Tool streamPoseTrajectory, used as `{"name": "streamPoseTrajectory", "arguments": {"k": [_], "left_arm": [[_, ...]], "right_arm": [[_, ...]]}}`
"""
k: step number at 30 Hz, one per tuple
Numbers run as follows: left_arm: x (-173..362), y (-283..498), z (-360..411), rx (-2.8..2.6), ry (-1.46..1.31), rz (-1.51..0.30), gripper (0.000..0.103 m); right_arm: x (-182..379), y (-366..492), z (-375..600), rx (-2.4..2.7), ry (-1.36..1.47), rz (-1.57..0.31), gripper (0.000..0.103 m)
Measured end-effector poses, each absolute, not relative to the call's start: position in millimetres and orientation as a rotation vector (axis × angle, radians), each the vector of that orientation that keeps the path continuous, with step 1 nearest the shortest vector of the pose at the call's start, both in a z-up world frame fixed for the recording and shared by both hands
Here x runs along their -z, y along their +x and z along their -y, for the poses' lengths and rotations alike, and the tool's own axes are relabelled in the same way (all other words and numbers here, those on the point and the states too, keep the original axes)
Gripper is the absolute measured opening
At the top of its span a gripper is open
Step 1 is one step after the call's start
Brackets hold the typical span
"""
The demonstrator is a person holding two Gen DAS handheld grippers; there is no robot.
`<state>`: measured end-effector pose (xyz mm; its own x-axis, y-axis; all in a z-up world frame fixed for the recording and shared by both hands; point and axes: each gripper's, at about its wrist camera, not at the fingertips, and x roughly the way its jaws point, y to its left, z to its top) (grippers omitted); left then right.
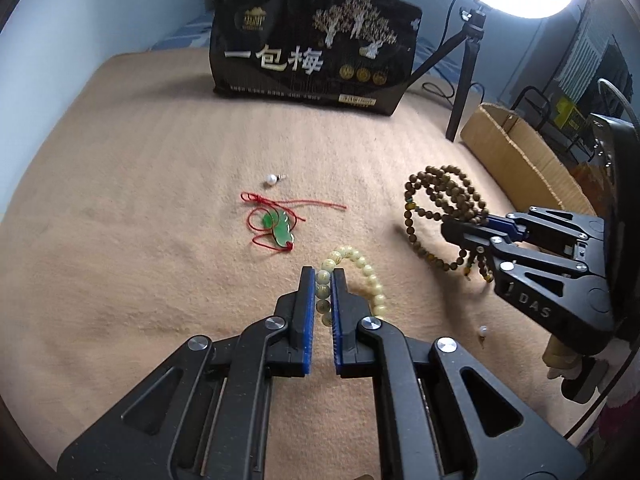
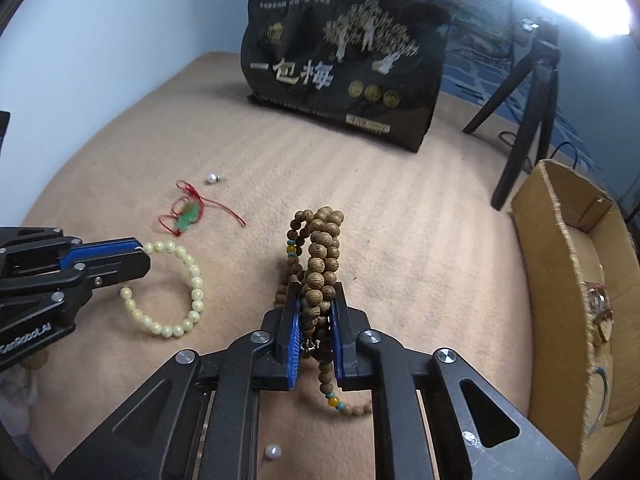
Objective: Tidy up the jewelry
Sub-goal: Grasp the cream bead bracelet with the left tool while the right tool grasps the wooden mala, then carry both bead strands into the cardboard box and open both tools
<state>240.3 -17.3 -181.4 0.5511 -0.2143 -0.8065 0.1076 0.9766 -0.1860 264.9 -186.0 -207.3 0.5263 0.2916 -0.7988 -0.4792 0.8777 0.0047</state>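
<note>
Left tool [image 1: 323, 276] is clamped on the pale bracelet [image 1: 360, 276]; right tool [image 2: 316, 292] is clamped on brown beads [image 2: 320, 256]. Only the right view looks inside the box [image 2: 560, 248] beside them.

The black bag [image 1: 316, 44] bears large white characters "一包梅". Right of the bag, the right gripper [image 1: 466, 232] reads "DAS"; left of it, the left gripper [image 2: 138, 258] reads "GenRobot.AI".
</note>
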Motion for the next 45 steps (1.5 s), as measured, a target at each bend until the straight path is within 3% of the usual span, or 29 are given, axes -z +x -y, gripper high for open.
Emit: {"name": "streamPoseTrajectory", "arguments": {"k": [22, 45], "left_arm": [[104, 210, 75, 0.301, -0.058, -0.842, 0.005], [73, 270, 216, 0.462, -0.014, -0.785, 0.005]], "right_arm": [[118, 216, 287, -0.366, -0.112, -0.746, 0.011], [118, 216, 417, -0.180, -0.070, -0.742, 0.011]]}}
